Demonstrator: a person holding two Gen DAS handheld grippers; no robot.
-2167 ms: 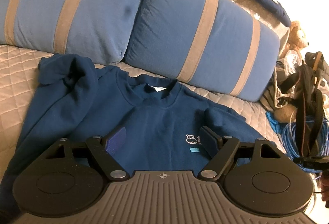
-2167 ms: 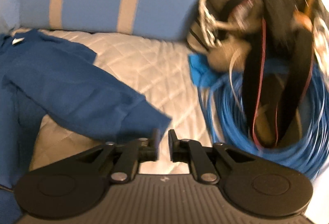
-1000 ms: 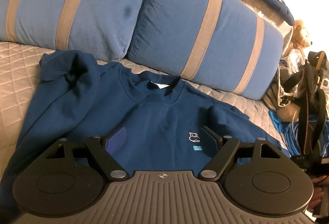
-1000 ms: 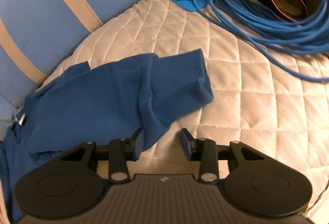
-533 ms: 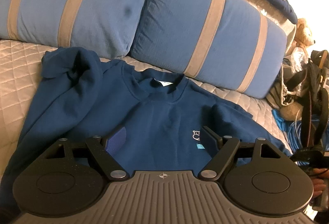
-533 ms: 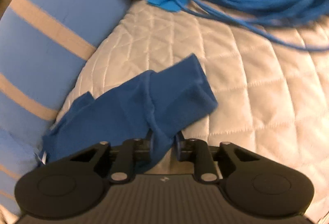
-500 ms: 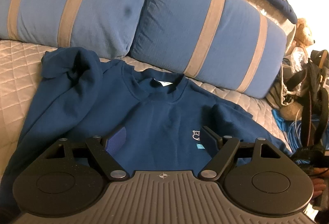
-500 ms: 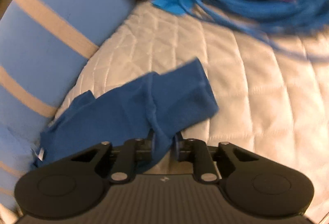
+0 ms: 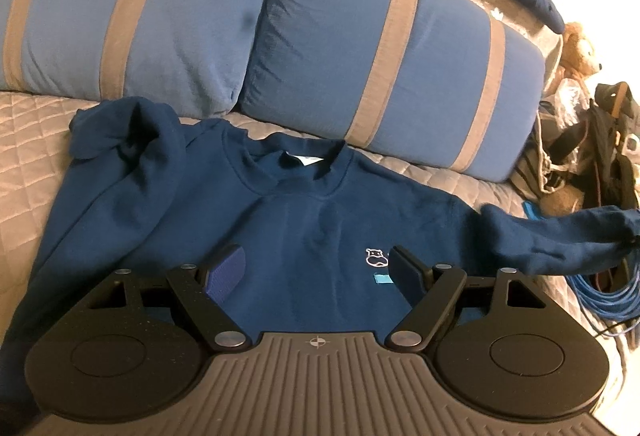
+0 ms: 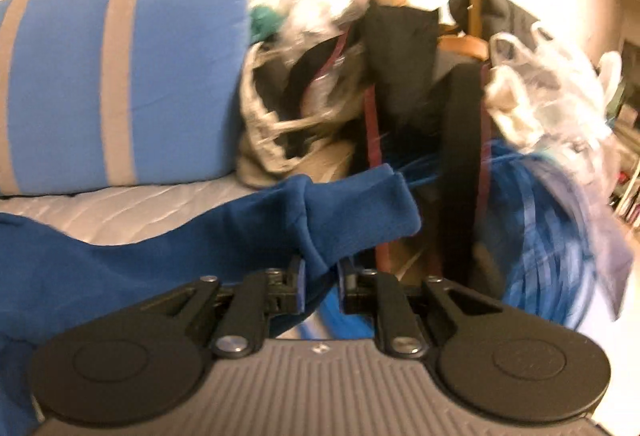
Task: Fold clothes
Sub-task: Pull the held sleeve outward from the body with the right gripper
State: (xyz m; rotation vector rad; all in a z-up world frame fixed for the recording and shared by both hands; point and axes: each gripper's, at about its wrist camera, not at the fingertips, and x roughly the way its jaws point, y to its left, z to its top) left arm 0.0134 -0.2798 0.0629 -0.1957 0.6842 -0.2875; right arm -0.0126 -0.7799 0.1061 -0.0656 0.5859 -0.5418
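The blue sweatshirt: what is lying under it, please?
Under the sweatshirt the quilted bed cover shows around its edges. The cover beneath the body is hidden. The lifted sleeve hangs above blue cable.

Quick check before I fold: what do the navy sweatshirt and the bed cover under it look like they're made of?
Sweatshirt: looks like soft matte cotton-type fleece knit, going by its thick rounded folds and ribbed collar. Bed cover: apparently quilted fabric with a slight sheen, shown by diamond stitching that catches light. Exact fibres can't be told.
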